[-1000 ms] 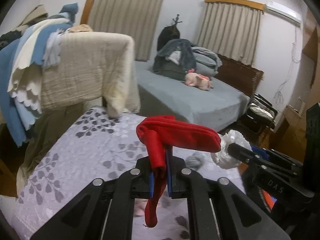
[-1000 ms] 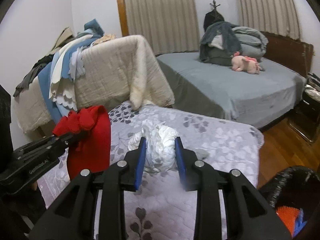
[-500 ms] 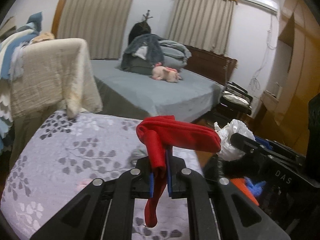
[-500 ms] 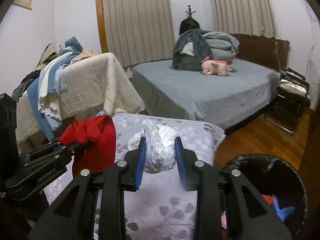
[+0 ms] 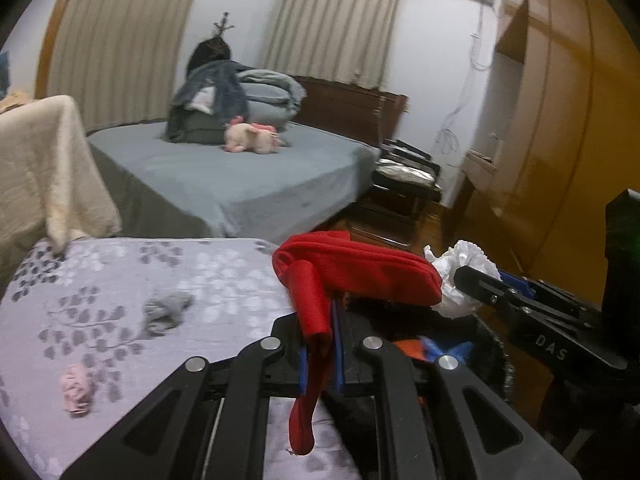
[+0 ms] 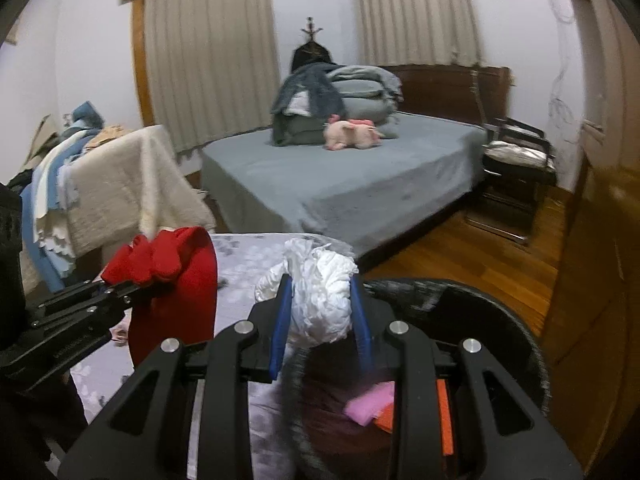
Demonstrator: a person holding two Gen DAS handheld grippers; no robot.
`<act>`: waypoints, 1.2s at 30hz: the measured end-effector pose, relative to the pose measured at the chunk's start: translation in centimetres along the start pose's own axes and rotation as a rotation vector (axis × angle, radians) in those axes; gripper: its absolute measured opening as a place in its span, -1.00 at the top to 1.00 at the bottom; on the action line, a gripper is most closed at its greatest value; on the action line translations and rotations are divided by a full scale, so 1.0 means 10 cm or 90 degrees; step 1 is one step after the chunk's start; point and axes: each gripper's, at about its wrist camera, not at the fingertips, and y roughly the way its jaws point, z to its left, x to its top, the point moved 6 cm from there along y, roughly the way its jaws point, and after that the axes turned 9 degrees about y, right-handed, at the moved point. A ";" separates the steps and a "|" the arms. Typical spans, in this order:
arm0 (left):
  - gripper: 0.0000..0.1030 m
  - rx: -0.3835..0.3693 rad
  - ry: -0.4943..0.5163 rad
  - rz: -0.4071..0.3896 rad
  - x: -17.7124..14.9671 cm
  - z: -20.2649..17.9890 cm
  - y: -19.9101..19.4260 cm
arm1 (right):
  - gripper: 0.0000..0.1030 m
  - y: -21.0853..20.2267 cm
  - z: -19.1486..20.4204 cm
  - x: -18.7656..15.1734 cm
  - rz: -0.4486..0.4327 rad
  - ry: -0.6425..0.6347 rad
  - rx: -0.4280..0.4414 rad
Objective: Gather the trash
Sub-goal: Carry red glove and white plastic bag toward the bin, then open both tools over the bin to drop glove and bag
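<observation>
My left gripper (image 5: 320, 344) is shut on a red cloth (image 5: 352, 272) that folds over its tips and dangles below them. The red cloth (image 6: 172, 280) also shows at the left of the right wrist view. My right gripper (image 6: 320, 312) is shut on a crumpled white wad (image 6: 316, 292); the same white wad (image 5: 460, 276) is at the right of the left wrist view. Both grippers hang at the rim of a black bin (image 6: 500, 320) that holds pink, orange and blue scraps. The bin (image 5: 492, 344) stands beside a flower-patterned bed cover (image 5: 120, 280).
A grey scrap (image 5: 166, 312) and a pink scrap (image 5: 76, 392) lie on the patterned cover. Behind are a grey bed (image 6: 340, 184) with folded bedding and a pink toy, a blanket-draped rack (image 6: 108, 184), a black chair (image 6: 516, 160), a wooden wardrobe (image 5: 560, 120) and wood floor (image 6: 460, 248).
Both grippers have swung to the right, away from the patterned cover, each keeping its load. The black bin has come into view beneath them.
</observation>
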 end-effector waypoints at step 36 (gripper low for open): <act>-0.28 -0.139 0.037 0.103 -0.29 -1.02 0.89 | -0.65 -0.01 -1.37 -0.50 0.032 0.082 -0.163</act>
